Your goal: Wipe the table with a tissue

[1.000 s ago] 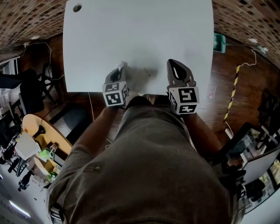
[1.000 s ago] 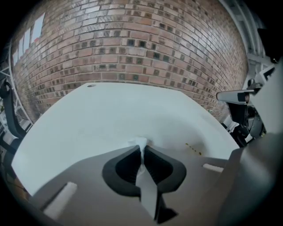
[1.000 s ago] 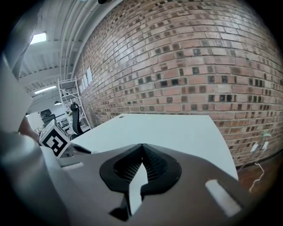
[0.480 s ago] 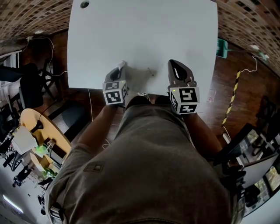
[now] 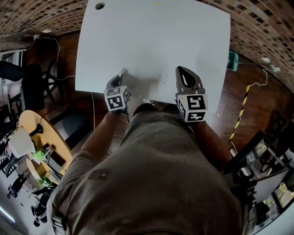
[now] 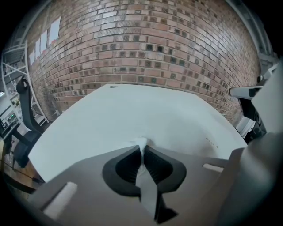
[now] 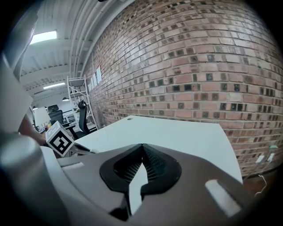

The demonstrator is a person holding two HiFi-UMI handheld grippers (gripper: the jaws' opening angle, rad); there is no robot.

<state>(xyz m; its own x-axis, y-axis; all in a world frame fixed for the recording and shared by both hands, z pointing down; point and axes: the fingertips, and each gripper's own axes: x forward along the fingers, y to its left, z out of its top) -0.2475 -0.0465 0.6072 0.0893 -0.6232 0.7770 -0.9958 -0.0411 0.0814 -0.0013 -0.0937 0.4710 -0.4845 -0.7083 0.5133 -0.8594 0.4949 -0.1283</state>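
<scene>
A white tissue point(image 6: 141, 143) is pinched between the jaws of my left gripper point(image 6: 142, 149), and a small tuft pokes out past the tips. In the head view the left gripper point(image 5: 121, 73) rests low over the white table point(image 5: 156, 36), close to its near edge and left of centre. My right gripper point(image 5: 182, 69) hovers over the near edge further right. Its jaws meet at the tips with nothing between them point(image 7: 142, 148). A few small dark specks point(image 5: 161, 76) lie on the tabletop between the two grippers.
The table has a round cable hole point(image 5: 99, 6) at its far left corner and stands against a brick wall point(image 6: 146, 48). Office chairs point(image 5: 27, 87) and a round wooden table point(image 5: 43, 137) stand to the left. Yellow-black floor tape point(image 5: 240, 112) runs on the right.
My left gripper has slid left and back toward the table's near edge with the tissue in it. The right gripper has hardly moved. The head view has shifted a little.
</scene>
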